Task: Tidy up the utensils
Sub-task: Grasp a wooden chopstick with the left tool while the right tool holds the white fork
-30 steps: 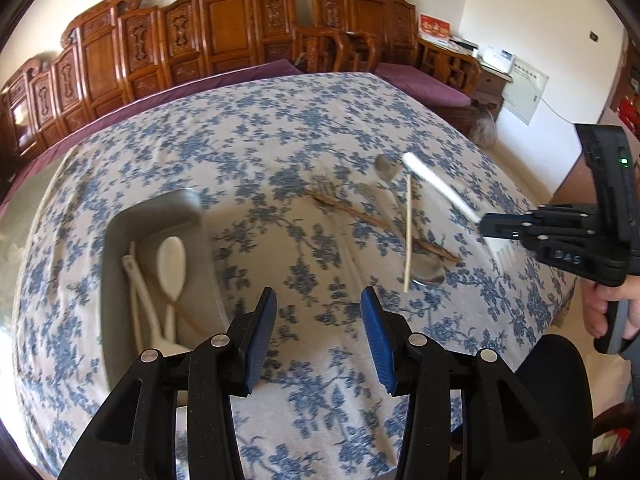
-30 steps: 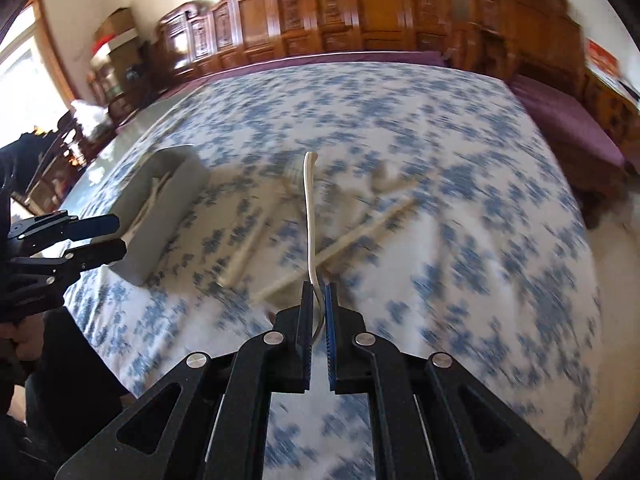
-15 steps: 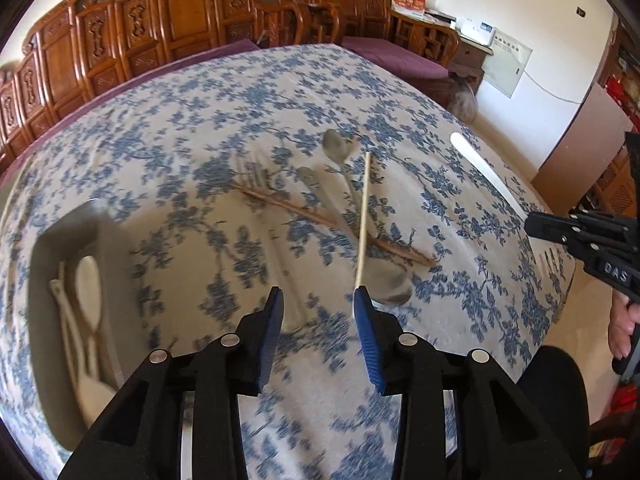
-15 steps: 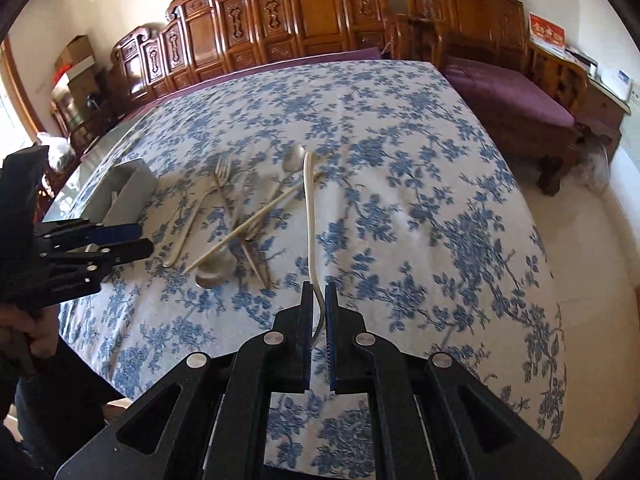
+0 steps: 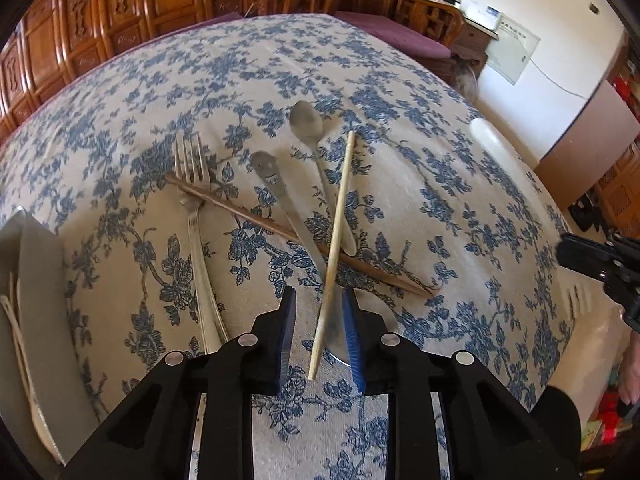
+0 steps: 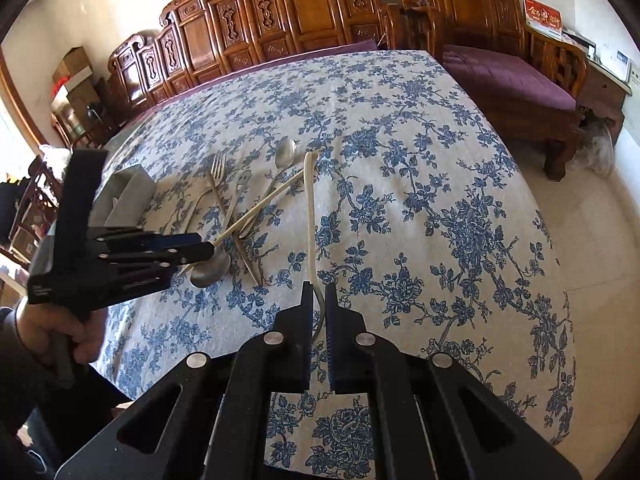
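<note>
Blue floral tablecloth (image 6: 420, 168); carved wooden chairs (image 6: 304, 12) behind; purple-cushioned bench (image 6: 508, 80) beside; cardboard boxes (image 6: 74, 76).

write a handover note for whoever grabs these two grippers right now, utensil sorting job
Left gripper: jaws have just been closing around the near end of the pale chopstick; the pads do not look pressed on it yet.
Right gripper: shut on a white plastic utensil, held above the floral tablecloth.
On the cloth: fork, two metal spoons, dark chopstick, crossed in a pile.
Grey tray at the left already holds some white utensils.
Left: finish this pick, tray both items, then clear the pile.
</note>
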A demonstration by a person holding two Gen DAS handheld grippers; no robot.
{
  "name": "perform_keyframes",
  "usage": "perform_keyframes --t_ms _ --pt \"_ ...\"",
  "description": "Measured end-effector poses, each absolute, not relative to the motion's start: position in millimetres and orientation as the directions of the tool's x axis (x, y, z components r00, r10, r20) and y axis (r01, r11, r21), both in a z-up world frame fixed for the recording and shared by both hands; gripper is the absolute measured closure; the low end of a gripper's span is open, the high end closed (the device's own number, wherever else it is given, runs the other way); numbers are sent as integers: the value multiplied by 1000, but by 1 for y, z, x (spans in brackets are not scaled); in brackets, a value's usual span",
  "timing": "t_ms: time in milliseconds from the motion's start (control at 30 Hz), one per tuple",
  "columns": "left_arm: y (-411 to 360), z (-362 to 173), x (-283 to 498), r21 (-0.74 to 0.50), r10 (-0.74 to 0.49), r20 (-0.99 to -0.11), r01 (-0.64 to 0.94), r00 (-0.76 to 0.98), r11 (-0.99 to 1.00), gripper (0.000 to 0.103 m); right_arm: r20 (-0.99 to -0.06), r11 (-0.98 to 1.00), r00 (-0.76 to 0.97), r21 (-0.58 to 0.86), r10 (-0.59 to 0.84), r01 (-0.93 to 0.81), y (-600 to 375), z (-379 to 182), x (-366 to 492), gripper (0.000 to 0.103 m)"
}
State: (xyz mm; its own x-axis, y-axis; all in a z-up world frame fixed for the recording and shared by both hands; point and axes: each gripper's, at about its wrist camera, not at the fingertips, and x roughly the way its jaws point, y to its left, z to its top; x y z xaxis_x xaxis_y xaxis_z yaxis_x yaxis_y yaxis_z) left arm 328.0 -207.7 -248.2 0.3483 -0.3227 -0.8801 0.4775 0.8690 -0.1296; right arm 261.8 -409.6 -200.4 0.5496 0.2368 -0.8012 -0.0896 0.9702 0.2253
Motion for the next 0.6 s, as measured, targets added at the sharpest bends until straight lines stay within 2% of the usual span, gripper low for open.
perform_keyframes --t_ms 133,167,233,600 --pt "-208 -253 332 -126 -313 -884 470 346 874 87 -797 968 553 234 244 -89 -412 -198 262 96" --pt "-208 -253 333 -122 -310 -885 470 347 874 94 -796 968 554 234 245 -92 -412 -197 262 96" --pt "-208 -252 334 -125 -312 -886 471 343 873 97 -793 968 557 234 246 -94 -412 -196 263 96" --pt "-196 -218 308 -95 -322 -854 486 408 869 99 -797 970 554 219 242 -110 -405 -196 263 96"
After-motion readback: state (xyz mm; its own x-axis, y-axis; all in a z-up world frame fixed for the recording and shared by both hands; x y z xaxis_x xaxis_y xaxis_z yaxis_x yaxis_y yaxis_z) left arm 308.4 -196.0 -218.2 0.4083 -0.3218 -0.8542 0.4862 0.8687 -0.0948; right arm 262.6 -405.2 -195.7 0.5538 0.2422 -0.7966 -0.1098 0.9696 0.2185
